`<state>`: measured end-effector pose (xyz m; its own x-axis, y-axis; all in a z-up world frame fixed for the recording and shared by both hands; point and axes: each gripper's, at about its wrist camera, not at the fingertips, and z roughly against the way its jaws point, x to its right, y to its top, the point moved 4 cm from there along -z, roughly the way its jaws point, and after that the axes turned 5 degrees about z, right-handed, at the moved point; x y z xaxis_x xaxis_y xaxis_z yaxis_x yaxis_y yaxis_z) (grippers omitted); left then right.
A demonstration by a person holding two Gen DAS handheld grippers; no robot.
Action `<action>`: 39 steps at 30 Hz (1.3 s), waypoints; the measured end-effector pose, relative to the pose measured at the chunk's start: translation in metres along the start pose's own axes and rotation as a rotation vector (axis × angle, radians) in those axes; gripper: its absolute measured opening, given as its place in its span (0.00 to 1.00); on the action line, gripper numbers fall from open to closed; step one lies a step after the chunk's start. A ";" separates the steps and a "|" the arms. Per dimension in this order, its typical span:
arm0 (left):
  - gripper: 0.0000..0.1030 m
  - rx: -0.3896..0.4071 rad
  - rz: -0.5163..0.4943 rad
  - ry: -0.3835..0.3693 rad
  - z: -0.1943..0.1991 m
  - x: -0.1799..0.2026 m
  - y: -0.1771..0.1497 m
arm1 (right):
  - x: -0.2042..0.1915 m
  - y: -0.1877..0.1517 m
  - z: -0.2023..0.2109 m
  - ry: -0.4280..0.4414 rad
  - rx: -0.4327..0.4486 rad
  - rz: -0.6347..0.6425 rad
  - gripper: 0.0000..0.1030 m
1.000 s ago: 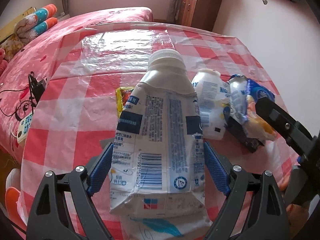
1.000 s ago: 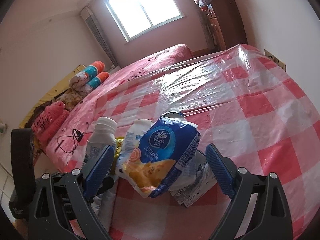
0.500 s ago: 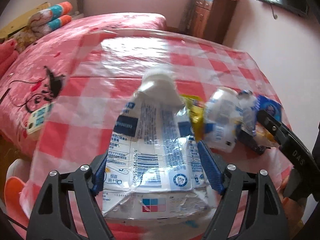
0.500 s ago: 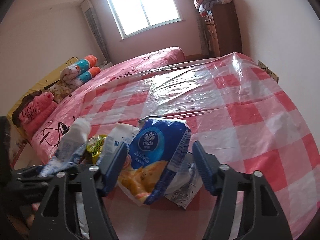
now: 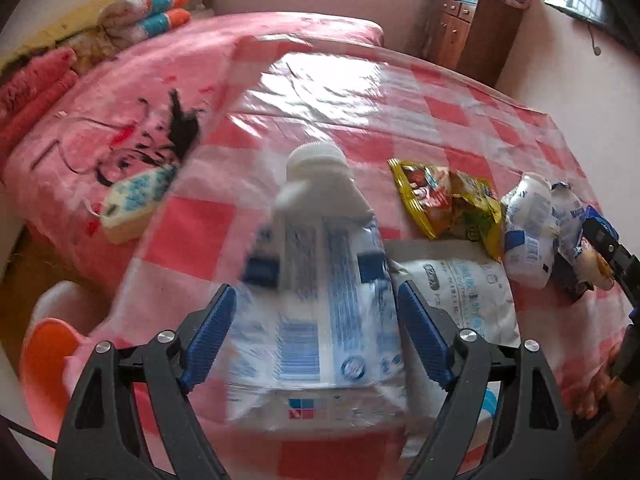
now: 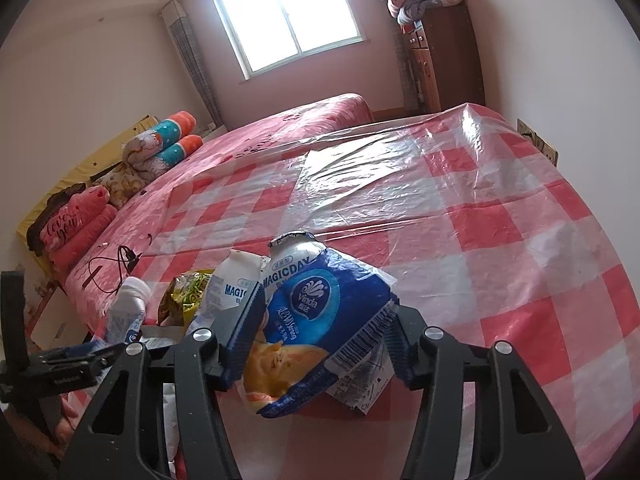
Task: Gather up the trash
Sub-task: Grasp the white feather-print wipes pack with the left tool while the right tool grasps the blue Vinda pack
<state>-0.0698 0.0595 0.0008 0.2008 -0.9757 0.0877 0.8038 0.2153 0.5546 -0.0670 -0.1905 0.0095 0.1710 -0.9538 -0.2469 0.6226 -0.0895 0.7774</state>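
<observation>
On the blue pack (image 6: 320,320) in front of me I read "Vinda". On the crushed carton (image 6: 294,262) behind it stands "MAGICDAY", and the white carton (image 6: 234,280) beside that shows "MAGIC", the rest hidden. A pink pillow (image 6: 74,222) on the bed reads "Love you". The print on my left-hand carton (image 5: 320,300) is too blurred to read.

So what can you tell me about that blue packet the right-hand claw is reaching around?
The blue packet is a crumpled soft plastic wrapper reading Vinda, blue above, orange-yellow below, with a barcode on one white edge. It leans on other litter on the checked tablecloth, between the closing jaws of the right gripper.
</observation>
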 end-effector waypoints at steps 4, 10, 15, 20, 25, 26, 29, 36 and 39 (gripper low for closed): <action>0.82 0.071 -0.017 -0.008 0.037 0.006 -0.003 | 0.001 0.000 0.000 0.013 -0.001 -0.003 0.56; 0.82 -0.012 -0.076 -0.155 0.052 0.047 -0.033 | -0.003 0.000 0.001 0.025 -0.005 0.014 0.63; 0.82 -0.096 -0.101 -0.141 0.029 0.068 -0.052 | -0.005 -0.002 0.002 0.025 -0.010 0.035 0.64; 0.82 -0.124 -0.099 -0.119 0.014 0.078 -0.056 | -0.005 -0.003 0.004 0.035 -0.017 0.044 0.62; 0.91 -0.134 -0.138 -0.049 -0.001 0.088 -0.058 | -0.005 -0.005 0.003 0.039 -0.032 0.051 0.53; 0.91 -0.123 -0.151 -0.033 -0.001 0.090 -0.059 | -0.005 -0.005 0.003 0.043 -0.031 0.052 0.51; 0.91 -0.094 -0.131 -0.042 0.000 0.088 -0.057 | -0.004 -0.005 0.005 0.058 -0.030 0.046 0.48; 0.76 -0.073 -0.107 -0.076 0.004 0.080 -0.053 | 0.004 -0.004 0.009 0.109 -0.019 -0.003 0.38; 0.75 -0.072 -0.100 -0.101 0.005 0.078 -0.053 | 0.008 -0.004 0.010 0.124 -0.020 -0.019 0.37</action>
<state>-0.0995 -0.0285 -0.0171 0.0634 -0.9907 0.1200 0.8560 0.1158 0.5039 -0.0757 -0.2005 0.0102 0.2509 -0.9092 -0.3323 0.6416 -0.1008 0.7604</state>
